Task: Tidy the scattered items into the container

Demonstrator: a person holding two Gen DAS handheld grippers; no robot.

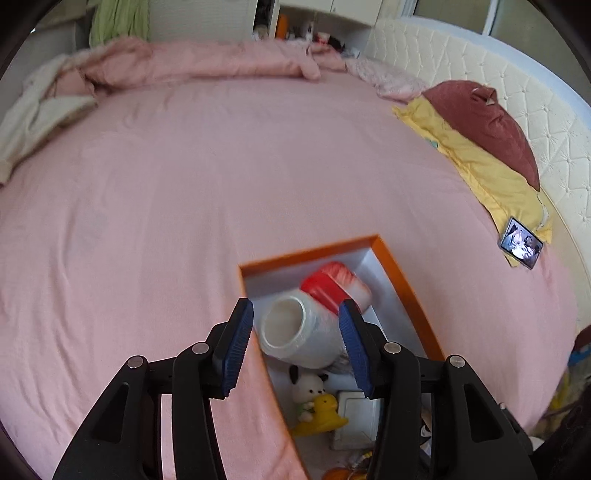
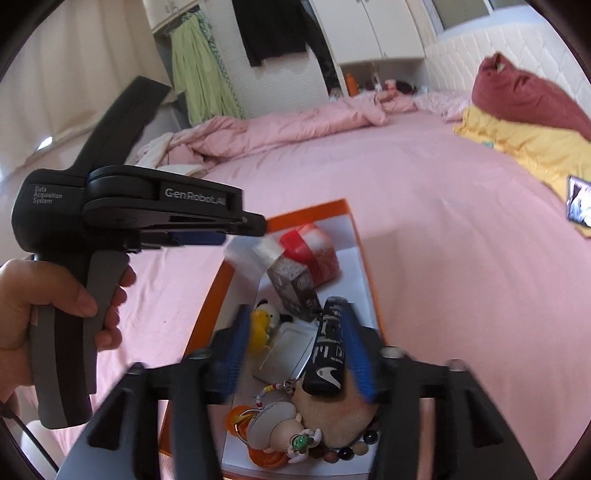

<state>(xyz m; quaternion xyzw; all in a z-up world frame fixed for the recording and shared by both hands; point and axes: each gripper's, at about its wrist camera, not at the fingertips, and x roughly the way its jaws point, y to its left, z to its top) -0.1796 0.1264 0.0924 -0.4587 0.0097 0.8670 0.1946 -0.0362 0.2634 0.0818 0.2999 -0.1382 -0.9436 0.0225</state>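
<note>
Pink bedsheet (image 1: 184,192) underfoot, wide and lightly creased. Bunched pink duvet (image 1: 207,62) along the far edge, quilted cream headboard (image 1: 517,107) on the right, maroon pillow (image 1: 484,122) stacked on a yellow one (image 1: 476,166). A phone (image 1: 521,247) lies lit beside them. Green garment (image 2: 199,70) and dark top (image 2: 273,29) hang by the white wardrobe.

Orange box (image 1: 402,280), white inside, sits on the sheet close below me. In it: a white roll of clear film (image 1: 295,328) lying on its side, long axis running away from me, open core facing my left camera; a red-and-white packet (image 1: 336,284) just behind it; a plush dog with yellow duck (image 1: 314,398) nearer.

My left claw (image 1: 295,343) is released, pads standing off either side of the roll, not pressing.

My right claw (image 2: 299,350) is released too, blurred. A black Nike-marked tube (image 2: 328,354) lies between the fingers inside the box, long axis pointing away, resting on other trinkets.
</note>
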